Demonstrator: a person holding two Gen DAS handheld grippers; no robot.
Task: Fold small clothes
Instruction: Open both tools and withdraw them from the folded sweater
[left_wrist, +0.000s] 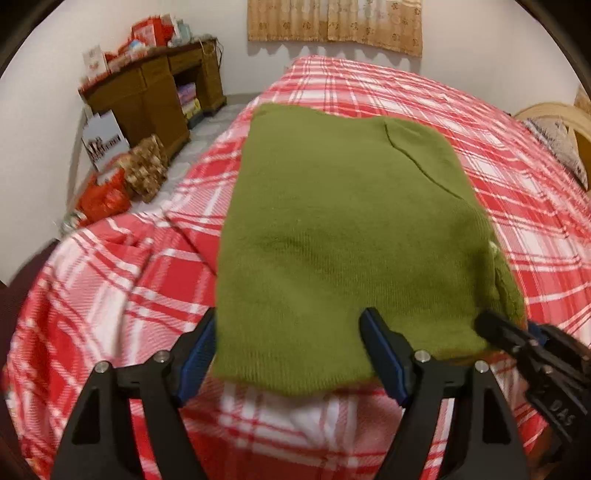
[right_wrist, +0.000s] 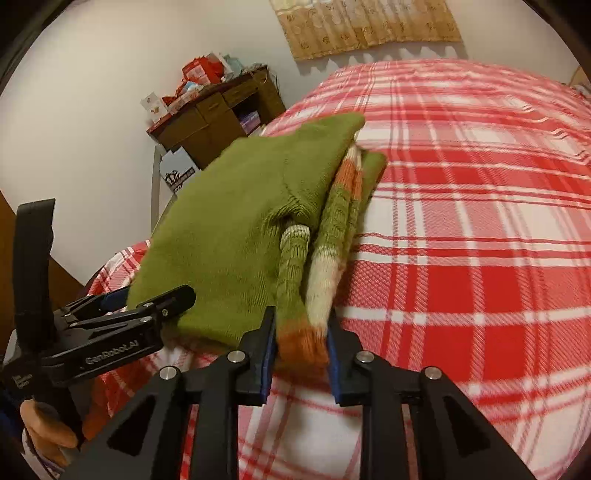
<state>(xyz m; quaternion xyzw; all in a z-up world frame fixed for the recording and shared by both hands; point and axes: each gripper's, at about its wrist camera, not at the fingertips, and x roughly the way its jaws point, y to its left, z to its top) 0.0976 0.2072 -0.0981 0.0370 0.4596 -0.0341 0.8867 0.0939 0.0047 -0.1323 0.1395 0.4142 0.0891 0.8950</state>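
Sweater (left_wrist: 343, 236) near edge spans left tool (left_wrist: 291, 354) (bed (right_wrist: 480, 221) beyond)

Lit by warm, even indoor light from above, without hard glare; soft scalloped shadows thrown on the wall beneath the curtain (left_wrist: 334, 22); dimmer toward the wooden desk (left_wrist: 155, 96) in the corner; strongly bent by fisheye distortion, with the plaid bedspread (left_wrist: 498, 155) bulging into a dome and black vignette at every corner; smeared by motion blur along the near edge of the green sweater (right_wrist: 236, 221) and across the bedspread at lower left; soft and slightly compressed throughout, with fine knit texture only partly resolved; sharpest on the black fingers (right_wrist: 255, 350) in the foreground.
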